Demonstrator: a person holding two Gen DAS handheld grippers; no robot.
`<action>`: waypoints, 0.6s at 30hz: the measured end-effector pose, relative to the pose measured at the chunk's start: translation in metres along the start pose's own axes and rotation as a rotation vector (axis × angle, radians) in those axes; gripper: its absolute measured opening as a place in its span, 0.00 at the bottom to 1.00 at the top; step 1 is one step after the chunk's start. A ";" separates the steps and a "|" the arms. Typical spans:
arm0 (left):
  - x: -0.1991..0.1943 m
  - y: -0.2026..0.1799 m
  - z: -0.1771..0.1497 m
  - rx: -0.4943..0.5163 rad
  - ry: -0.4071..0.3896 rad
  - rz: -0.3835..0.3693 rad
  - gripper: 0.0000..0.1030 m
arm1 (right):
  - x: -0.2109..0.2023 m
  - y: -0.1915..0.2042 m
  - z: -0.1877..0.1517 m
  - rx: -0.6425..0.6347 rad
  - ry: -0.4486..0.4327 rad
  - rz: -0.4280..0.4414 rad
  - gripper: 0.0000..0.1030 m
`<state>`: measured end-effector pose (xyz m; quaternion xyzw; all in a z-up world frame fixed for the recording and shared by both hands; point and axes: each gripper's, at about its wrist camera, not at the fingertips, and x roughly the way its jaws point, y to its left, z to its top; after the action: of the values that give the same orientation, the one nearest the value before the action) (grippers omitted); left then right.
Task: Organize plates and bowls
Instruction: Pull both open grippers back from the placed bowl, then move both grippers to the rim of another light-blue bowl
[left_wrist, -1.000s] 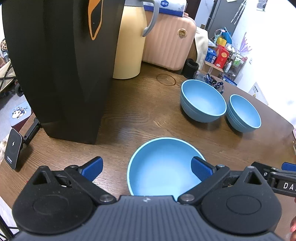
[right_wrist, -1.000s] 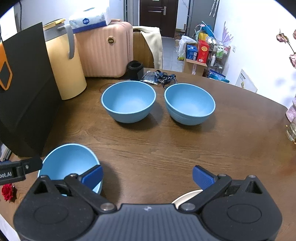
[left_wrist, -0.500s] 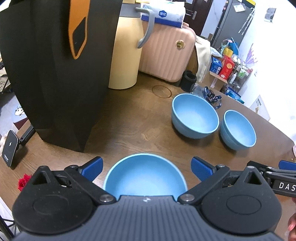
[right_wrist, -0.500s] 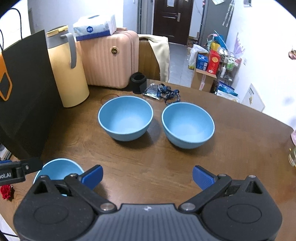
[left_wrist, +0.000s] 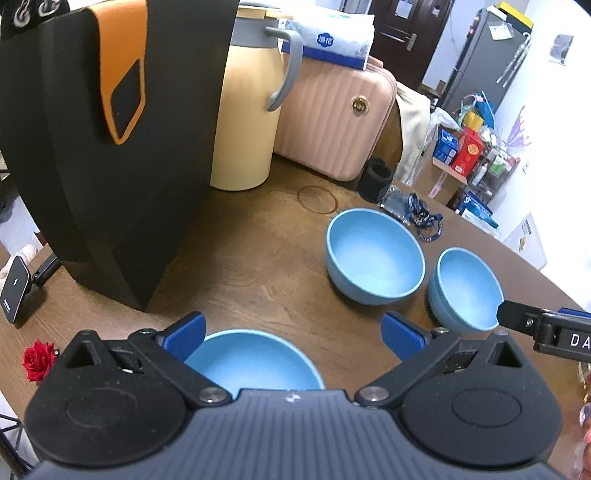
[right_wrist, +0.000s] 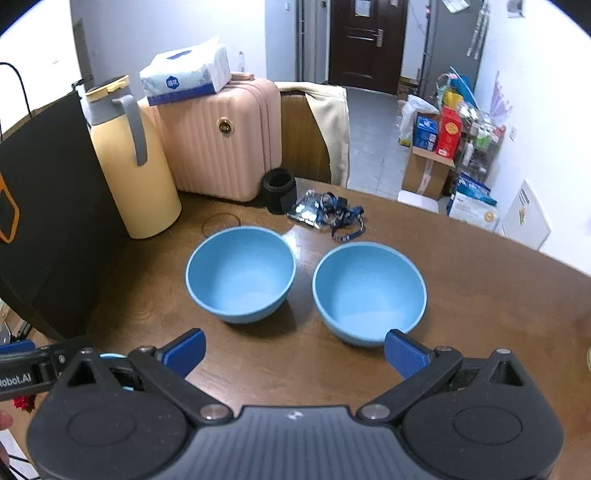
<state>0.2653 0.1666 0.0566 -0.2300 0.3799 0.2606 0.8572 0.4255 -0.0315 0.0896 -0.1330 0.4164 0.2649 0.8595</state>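
Bowls in light blue, three of them, sit on the brown wooden surface. The nearest bowl lies below the left gripper, whose jaws are spread wide and hold nothing. The middle bowl and the right bowl stand just beside each other, apart, farther back. The right gripper hovers in front of them, jaws released and empty. Behind stand a black paper bag, a cream jug and a pink suitcase with a tissue pack on top.

White walls, grey floor — dark door beyond brown table
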 end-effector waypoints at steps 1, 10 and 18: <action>0.000 -0.003 0.002 -0.007 -0.006 0.000 1.00 | 0.000 -0.002 0.005 -0.016 -0.002 0.003 1.00; 0.001 -0.027 0.016 -0.054 -0.043 0.026 1.00 | 0.016 -0.014 0.049 -0.125 0.003 0.045 1.00; 0.018 -0.040 0.032 -0.140 -0.061 0.080 1.00 | 0.045 -0.036 0.093 -0.161 0.006 0.081 1.00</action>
<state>0.3172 0.1600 0.0701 -0.2661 0.3435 0.3276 0.8390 0.5287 -0.0039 0.1121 -0.1857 0.4013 0.3317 0.8333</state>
